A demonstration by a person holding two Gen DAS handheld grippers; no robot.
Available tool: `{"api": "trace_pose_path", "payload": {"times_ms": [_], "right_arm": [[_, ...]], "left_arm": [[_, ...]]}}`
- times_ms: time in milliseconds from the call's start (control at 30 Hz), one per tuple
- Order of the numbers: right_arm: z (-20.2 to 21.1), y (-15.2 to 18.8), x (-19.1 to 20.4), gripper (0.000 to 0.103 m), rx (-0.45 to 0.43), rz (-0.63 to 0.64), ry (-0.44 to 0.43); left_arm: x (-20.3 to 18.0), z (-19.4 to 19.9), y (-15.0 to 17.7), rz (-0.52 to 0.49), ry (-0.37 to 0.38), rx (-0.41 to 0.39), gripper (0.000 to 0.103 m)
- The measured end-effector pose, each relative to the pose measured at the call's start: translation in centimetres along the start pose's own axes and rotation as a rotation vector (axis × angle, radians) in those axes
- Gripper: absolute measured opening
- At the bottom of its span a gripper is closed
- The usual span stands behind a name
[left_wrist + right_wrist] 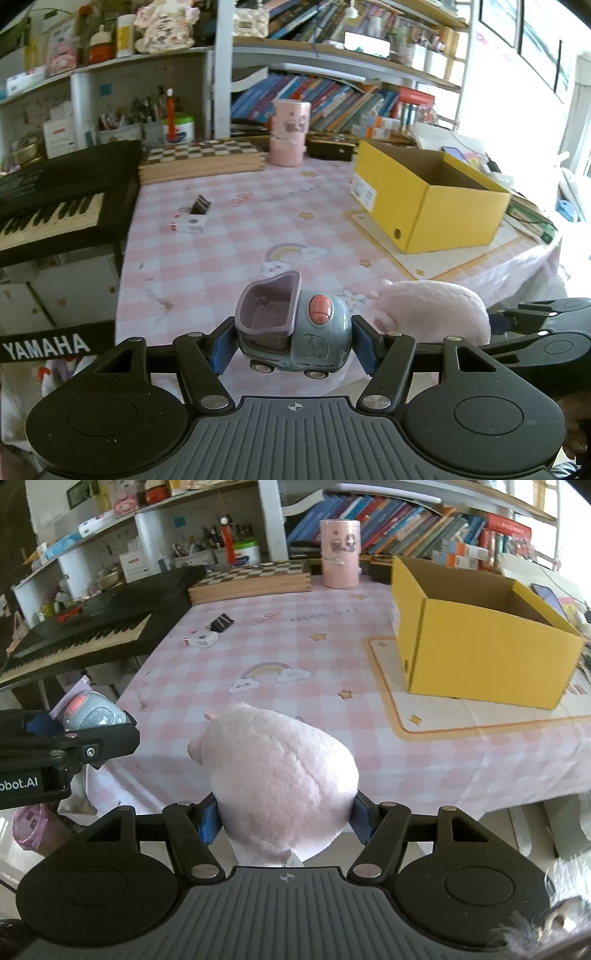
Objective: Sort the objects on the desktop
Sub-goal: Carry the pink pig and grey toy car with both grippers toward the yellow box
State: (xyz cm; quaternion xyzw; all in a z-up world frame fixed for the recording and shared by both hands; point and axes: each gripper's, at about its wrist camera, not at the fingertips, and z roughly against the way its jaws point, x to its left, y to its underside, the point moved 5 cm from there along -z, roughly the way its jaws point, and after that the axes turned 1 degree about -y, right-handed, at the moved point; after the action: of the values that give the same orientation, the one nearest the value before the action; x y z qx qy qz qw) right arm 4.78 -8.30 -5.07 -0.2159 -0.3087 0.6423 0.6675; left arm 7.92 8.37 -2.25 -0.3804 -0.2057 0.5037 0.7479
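Note:
My left gripper (293, 341) is shut on a grey-blue toy truck (291, 328) with a purple tipper and a pink button, held above the table's near edge. My right gripper (282, 818) is shut on a pink plush toy (280, 771), also held near the front edge. The plush shows in the left wrist view (436, 306) to the right of the truck, and the truck in the right wrist view (90, 710) at the left. An open yellow cardboard box (432, 199) (476, 631) stands on the table at the right.
The table has a pink checked cloth (229, 251). A small white item (190, 223) and a black clip (201, 205) lie at its left. A chessboard box (203, 160) and a pink cup (290, 131) stand at the back. A Yamaha keyboard (55, 206) is at the left, bookshelves behind.

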Motion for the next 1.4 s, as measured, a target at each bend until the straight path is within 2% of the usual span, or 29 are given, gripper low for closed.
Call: {"api": "trace_pose_path", "payload": {"times_ms": [600, 1400], "right_arm": [[3.5, 3.1, -6.0, 0.064, -0.008, -0.158, 0.153], [4.9, 2.5, -14.3, 0.064, -0.005, -0.217, 0.222]], "left_arm": [[-7.3, -2.4, -0.6, -0.146, 0.184, 0.024, 0.064], [-15.3, -6.0, -3.2, -0.223, 0.281, 0.027, 0.064]]}}
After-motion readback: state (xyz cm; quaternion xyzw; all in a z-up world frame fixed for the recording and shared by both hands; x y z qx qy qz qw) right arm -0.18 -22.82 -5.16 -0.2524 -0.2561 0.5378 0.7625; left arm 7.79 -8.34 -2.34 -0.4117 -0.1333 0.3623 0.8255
